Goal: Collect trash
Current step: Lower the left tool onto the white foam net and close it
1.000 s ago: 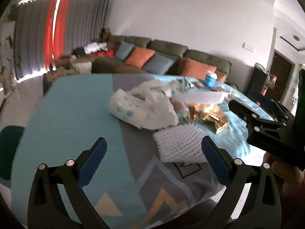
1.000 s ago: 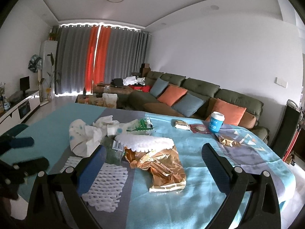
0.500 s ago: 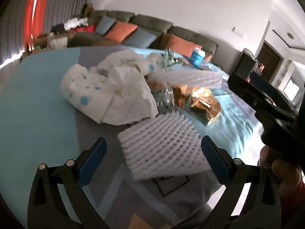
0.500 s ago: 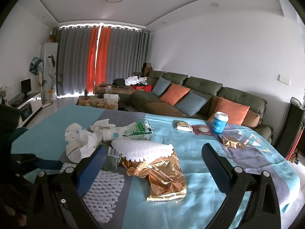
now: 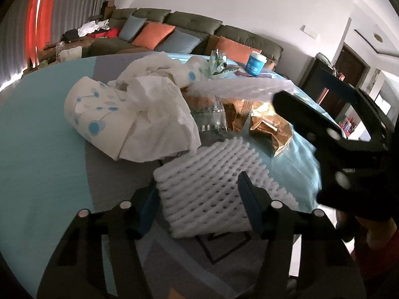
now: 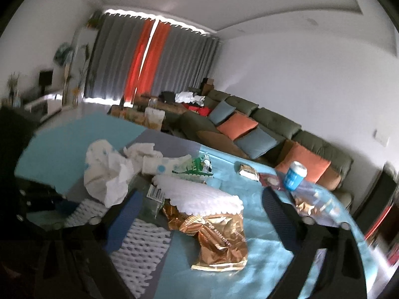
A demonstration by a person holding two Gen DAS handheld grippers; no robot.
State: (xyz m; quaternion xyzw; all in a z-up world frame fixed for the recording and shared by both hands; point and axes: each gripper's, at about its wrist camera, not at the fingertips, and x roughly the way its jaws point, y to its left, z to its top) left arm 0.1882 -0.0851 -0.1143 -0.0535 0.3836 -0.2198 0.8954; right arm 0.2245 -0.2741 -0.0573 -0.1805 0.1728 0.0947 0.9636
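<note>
A: The left gripper (image 5: 199, 196) is right on the white foam net (image 5: 212, 186), and its jaws are closing. The net sits between the blue pads (image 5: 249, 206), one at each edge.

B: Pressing on it?

A: The left pad is tucked behind the net's edge, so I can't tell whether it bites. I'd call it closing around the net, not clamped.

B: What's ahead of that gripper?

A: Just beyond the net lies crumpled white tissue (image 5: 154, 117) with a blue-dotted wrapper. To the right of that is a gold foil bag (image 5: 271, 129), and a flat white foam sheet (image 5: 239, 88) rests across the heap. A blue cup (image 5: 255, 64) stands far back on the teal tablecloth (image 5: 42, 149).

B: And the right gripper?

A: The right gripper (image 6: 202, 219) is blurred and tilted, jaws wide and just starting to close, with nothing pinched. The gold foil bag (image 6: 219, 241) lies between its fingers, untouched, with the foam sheet (image 6: 199, 194) just beyond. The net (image 6: 139, 246) runs under its left finger, and the blue cup (image 6: 295, 175) stands ahead to the right.
</note>
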